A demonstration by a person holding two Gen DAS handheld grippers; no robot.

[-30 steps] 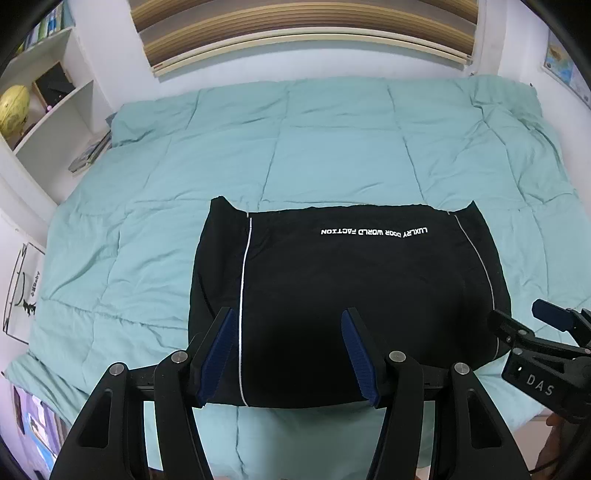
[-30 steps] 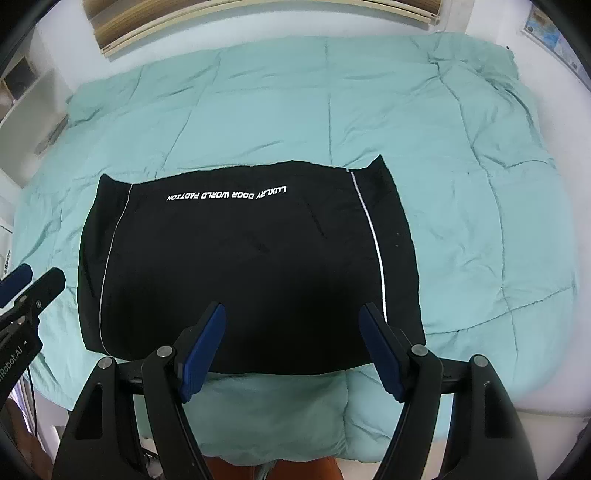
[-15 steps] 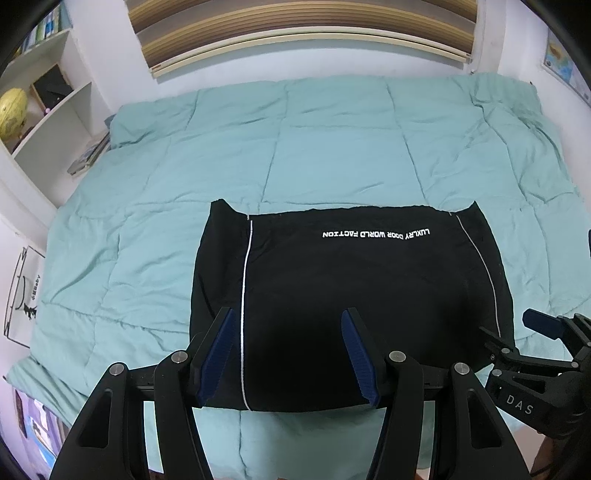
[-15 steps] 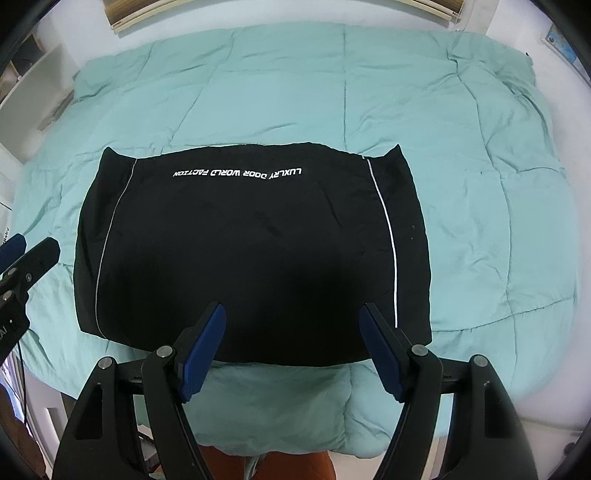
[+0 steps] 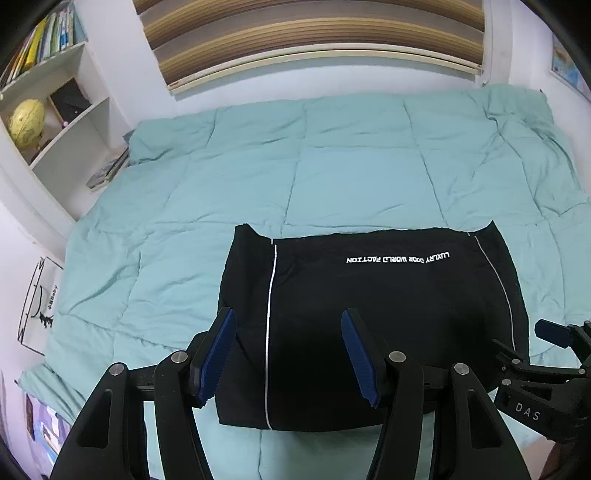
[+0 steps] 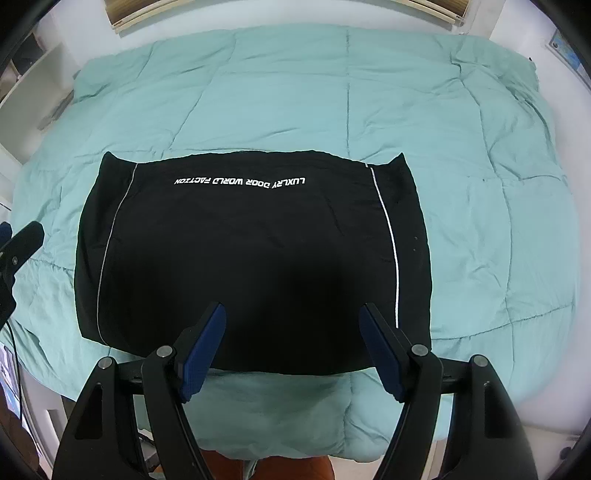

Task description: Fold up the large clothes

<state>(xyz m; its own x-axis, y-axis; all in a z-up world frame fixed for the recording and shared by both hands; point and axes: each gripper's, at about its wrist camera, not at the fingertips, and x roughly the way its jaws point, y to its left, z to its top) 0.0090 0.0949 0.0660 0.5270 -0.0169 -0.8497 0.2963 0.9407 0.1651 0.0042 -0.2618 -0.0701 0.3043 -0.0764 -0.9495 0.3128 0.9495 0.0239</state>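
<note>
Black garment (image 5: 373,317), folded into a broad rectangle, lying flat on the teal quilt (image 5: 332,158) of the bed, near its front edge. White lettering (image 6: 240,181) upside down along the far fold, toward 12 o'clock; thin white piping down each side. Left gripper (image 5: 288,354) hovering over the garment's left part, jaws apart, nothing between them. Right gripper (image 6: 291,350) above the near hem at 6 o'clock, jaws spread wide, empty. White shelf (image 5: 70,122) at 10 o'clock in the left wrist view, carrying a yellow globe (image 5: 27,120) and books (image 5: 44,40). Striped blind (image 5: 314,33) at 12 o'clock.
</note>
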